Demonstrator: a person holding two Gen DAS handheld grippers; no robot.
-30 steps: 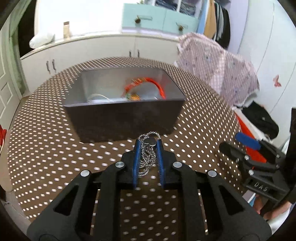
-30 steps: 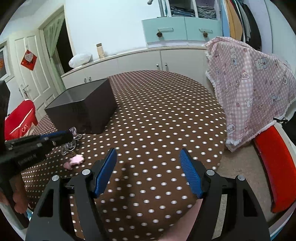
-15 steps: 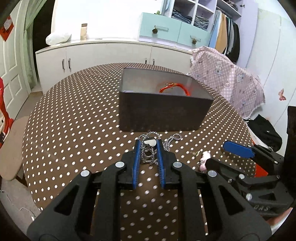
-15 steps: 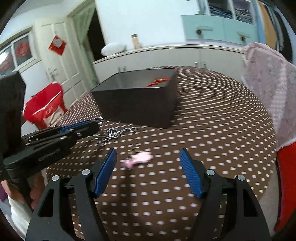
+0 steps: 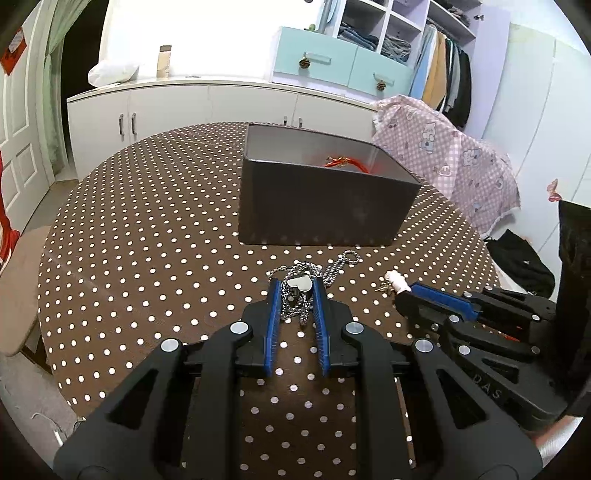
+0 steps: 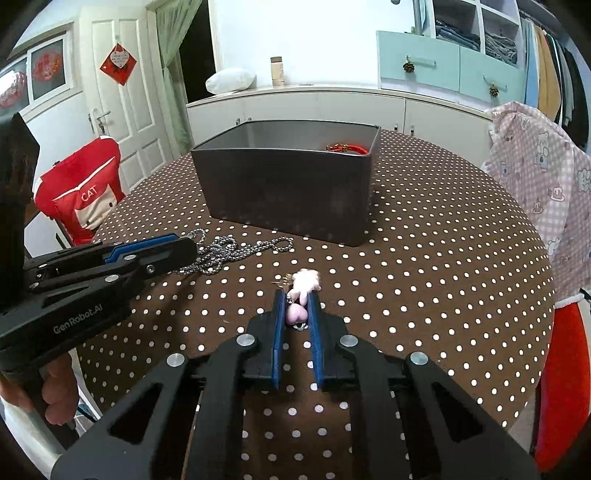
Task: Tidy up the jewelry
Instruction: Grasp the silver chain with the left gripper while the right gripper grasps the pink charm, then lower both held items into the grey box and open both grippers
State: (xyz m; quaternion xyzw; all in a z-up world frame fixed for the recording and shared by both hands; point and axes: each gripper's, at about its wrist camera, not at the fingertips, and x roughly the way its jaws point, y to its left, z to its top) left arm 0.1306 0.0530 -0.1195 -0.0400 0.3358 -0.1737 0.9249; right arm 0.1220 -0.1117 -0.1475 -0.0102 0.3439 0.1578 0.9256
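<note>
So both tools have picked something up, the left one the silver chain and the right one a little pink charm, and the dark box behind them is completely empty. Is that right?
Not quite: the dark box is not empty. The right wrist view shows a red cord bracelet lying inside it. The rest holds: the left tool is shut on the silver chain, and the right tool, its jaws just closed, is shut on the pink charm.

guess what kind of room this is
Most likely a bedroom or dressing room at home: clothes hang in an open wardrobe, folded clothes fill the shelves, and a round table wears a polka-dot cloth.
</note>
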